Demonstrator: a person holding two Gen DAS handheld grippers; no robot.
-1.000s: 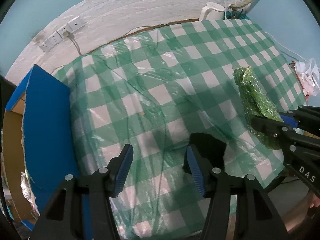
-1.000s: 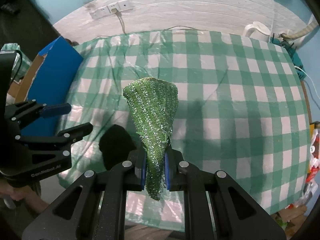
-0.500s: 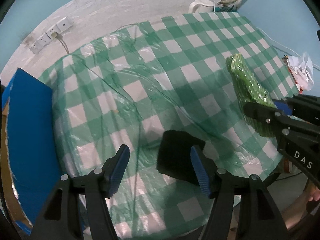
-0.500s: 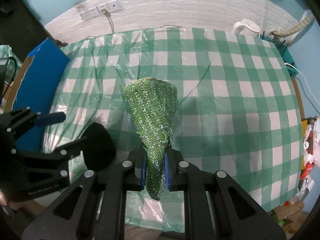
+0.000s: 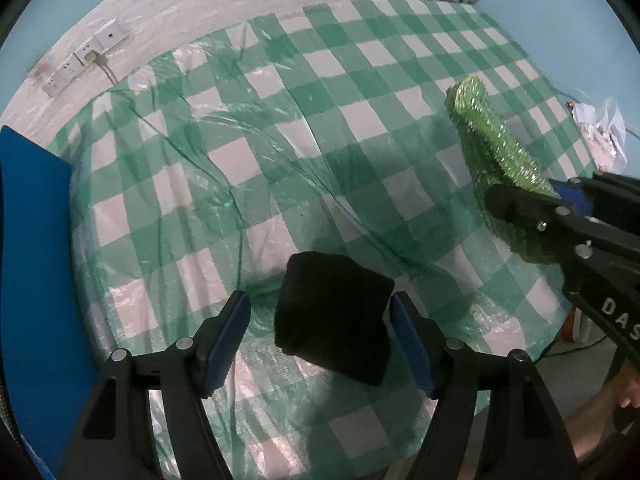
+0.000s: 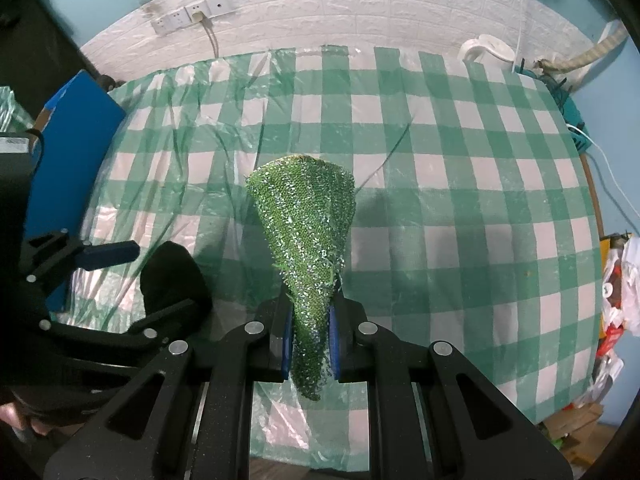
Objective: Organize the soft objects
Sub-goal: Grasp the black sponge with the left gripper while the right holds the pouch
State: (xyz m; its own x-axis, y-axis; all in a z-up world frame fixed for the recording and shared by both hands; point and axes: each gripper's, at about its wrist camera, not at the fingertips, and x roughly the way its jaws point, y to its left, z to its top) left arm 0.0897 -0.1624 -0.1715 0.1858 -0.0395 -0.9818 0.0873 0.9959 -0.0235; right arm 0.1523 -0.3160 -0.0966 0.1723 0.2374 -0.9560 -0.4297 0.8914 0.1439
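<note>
A black soft pad (image 5: 332, 316) lies on the green-checked tablecloth (image 5: 280, 120) near the table's front edge. My left gripper (image 5: 320, 340) points down over it with its jaws opening. The pad sits between the blue pads (image 5: 228, 340), close to the right one, and is not pressed. From the right wrist view the left gripper (image 6: 148, 280) straddles the black pad (image 6: 172, 276) at the left. My right gripper (image 6: 310, 340) is shut on a green glittery cloth (image 6: 308, 216), which fans out above the table. In the left wrist view that green cloth (image 5: 492, 152) and the right gripper (image 5: 560, 208) are at the right.
A blue box (image 5: 28, 240) stands against the table's left side. A white kettle (image 6: 486, 50) and cables sit at the far right corner. Wall sockets (image 6: 192, 16) are on the brick-pattern wall. Plastic bags (image 6: 616, 280) lie beyond the right edge. The plastic sheet over the cloth is wrinkled.
The left gripper's jaws have widened and it has come lower over the table. The black pad, earlier beside the right finger, now lies fully between them. The right gripper has barely moved.
</note>
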